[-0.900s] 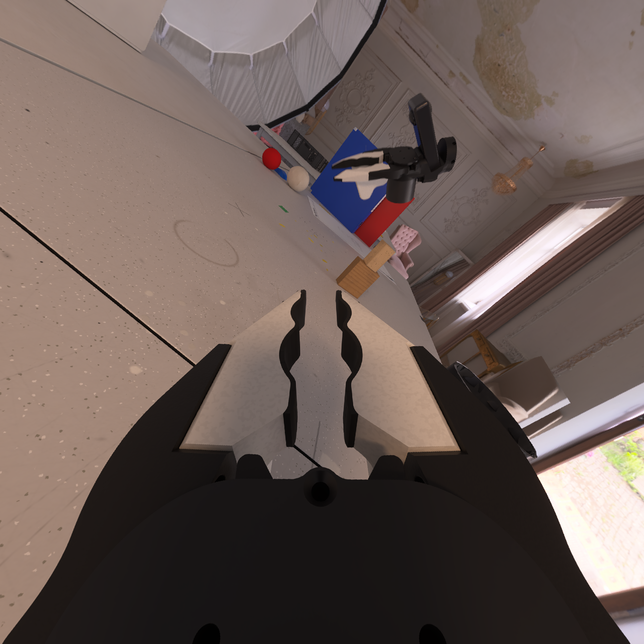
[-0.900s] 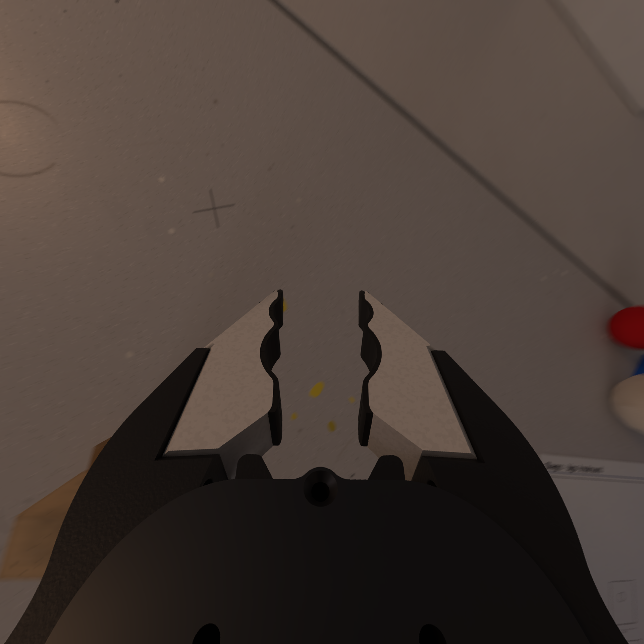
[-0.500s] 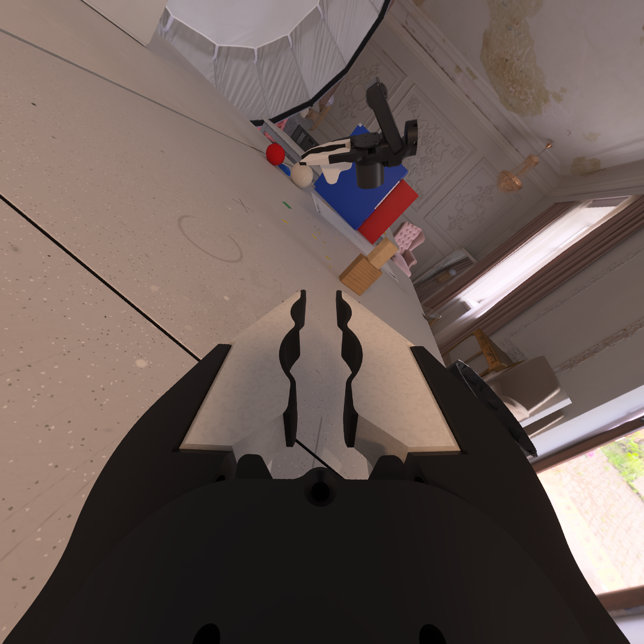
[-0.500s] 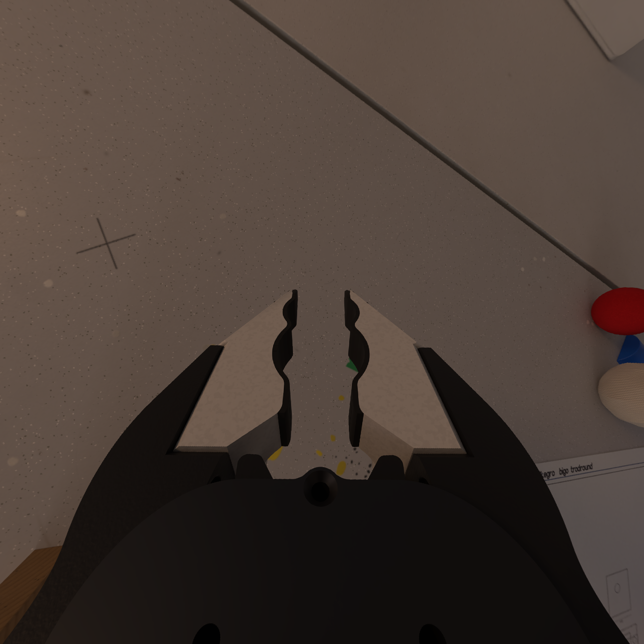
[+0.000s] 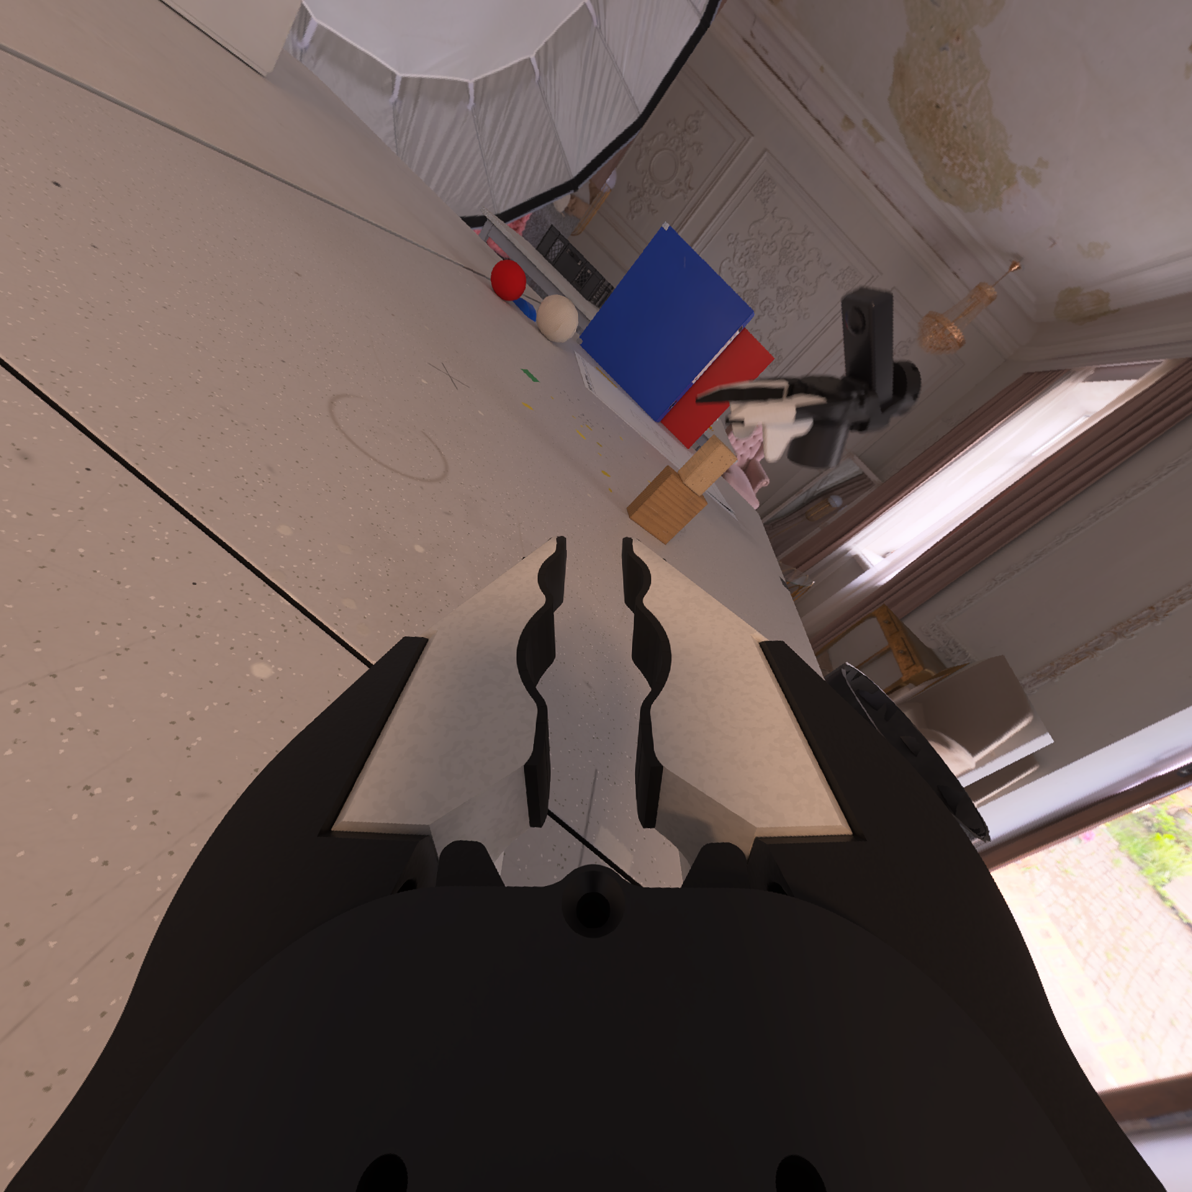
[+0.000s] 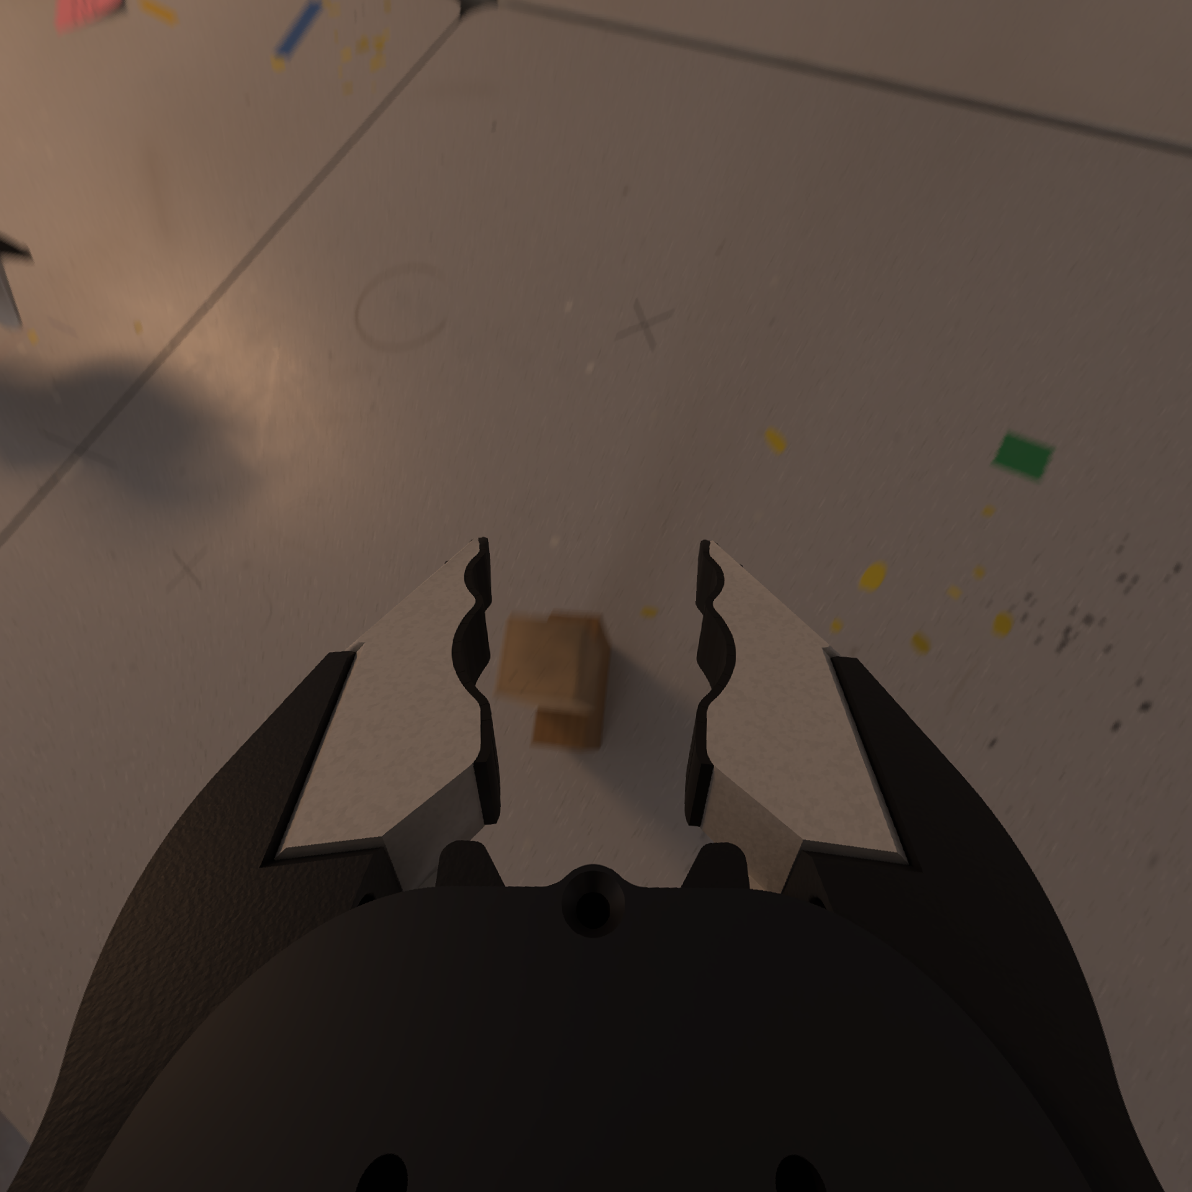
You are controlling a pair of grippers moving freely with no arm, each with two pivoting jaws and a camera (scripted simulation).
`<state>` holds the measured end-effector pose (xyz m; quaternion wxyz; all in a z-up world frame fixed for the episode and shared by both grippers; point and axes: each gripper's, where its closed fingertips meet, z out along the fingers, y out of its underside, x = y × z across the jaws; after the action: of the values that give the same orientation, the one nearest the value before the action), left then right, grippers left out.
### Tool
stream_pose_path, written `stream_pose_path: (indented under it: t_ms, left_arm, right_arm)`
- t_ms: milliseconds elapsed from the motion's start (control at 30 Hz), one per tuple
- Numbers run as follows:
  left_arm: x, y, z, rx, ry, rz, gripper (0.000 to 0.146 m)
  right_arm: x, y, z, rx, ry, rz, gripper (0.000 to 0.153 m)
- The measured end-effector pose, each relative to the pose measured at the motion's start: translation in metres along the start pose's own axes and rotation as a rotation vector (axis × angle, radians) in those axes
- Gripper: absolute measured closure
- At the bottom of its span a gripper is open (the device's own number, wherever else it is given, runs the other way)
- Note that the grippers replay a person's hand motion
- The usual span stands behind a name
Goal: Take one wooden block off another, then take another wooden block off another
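Right wrist view first: we look straight down past the right gripper [image 6: 593, 548], its jaws spread wide with nothing between them, and framed in that gap below sits the wooden stack. We see the upper wooden block [image 6: 545, 658], paler, lying on the lower wooden block [image 6: 567, 729], which pokes out darker at the near side. The picture is a little blurred here, so we cannot tell how squarely the two sit. The fingers are clear of the wood on both sides. Around the stack the pale table [image 6: 838, 258] carries yellow flecks, a small green patch [image 6: 1022, 456], a drawn circle [image 6: 401, 308] and a pencilled cross [image 6: 645, 322].

Over to the left wrist view, and we have the left gripper [image 5: 592, 548] low over the table, jaws parted only narrowly, holding nothing. Beyond its tips, near the table's far edge, we pick out the same stack from the side: the small light block [image 5: 708, 463] perched on the bigger, darker one [image 5: 667, 506]. The right gripper [image 5: 722, 407] hangs in the air just beyond and above that stack, tips pointing toward it, not touching.

Farther along the edge we see a blue board [image 5: 664, 322] leaning over a red board [image 5: 716, 393], and near them a red ball [image 5: 507, 278] and a cream ball [image 5: 557, 317] close together. A big white softbox [image 5: 484, 84] fills the top.
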<state>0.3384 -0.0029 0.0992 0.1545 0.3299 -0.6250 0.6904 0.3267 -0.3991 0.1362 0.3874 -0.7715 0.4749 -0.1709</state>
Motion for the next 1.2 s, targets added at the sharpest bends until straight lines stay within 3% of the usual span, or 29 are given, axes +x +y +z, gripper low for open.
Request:
stream_pose_path:
  t_ms: [133, 233, 433, 667, 833, 1000, 1200]
  left_arm:
    - [0.000, 0.001, 0.001, -0.008, -0.001, 0.002, 0.129]
    - [-0.001, 0.002, 0.002, -0.013, -0.010, 0.007, 0.129]
    - [-0.001, 0.003, 0.002, -0.015, -0.023, 0.022, 0.129]
    - [0.000, 0.003, 0.002, -0.016, -0.015, 0.024, 0.129]
    - [0.001, 0.000, 0.000, 0.005, -0.027, 0.044, 0.129]
    - [-0.001, -0.009, -0.009, 0.027, -0.128, 0.136, 0.128]
    - [0.022, -0.034, -0.063, 0.149, -0.378, 0.309, 0.112]
  right_arm:
    - [-0.019, 0.055, 0.005, -0.112, 0.123, -0.110, 0.090]
    - [-0.016, 0.063, 0.012, -0.105, 0.201, -0.247, 0.122]
    - [-0.013, 0.061, 0.012, -0.126, 0.230, -0.291, 0.123]
    - [-0.001, 0.054, 0.017, -0.083, 0.249, -0.215, 0.123]
    - [-0.017, 0.039, -0.002, 0.007, 0.301, -0.194, 0.123]
    - [-0.065, 0.024, -0.003, 0.087, 0.243, -0.230, 0.123]
    - [-0.121, 0.023, 0.049, 0.202, 0.031, -0.166, 0.123]
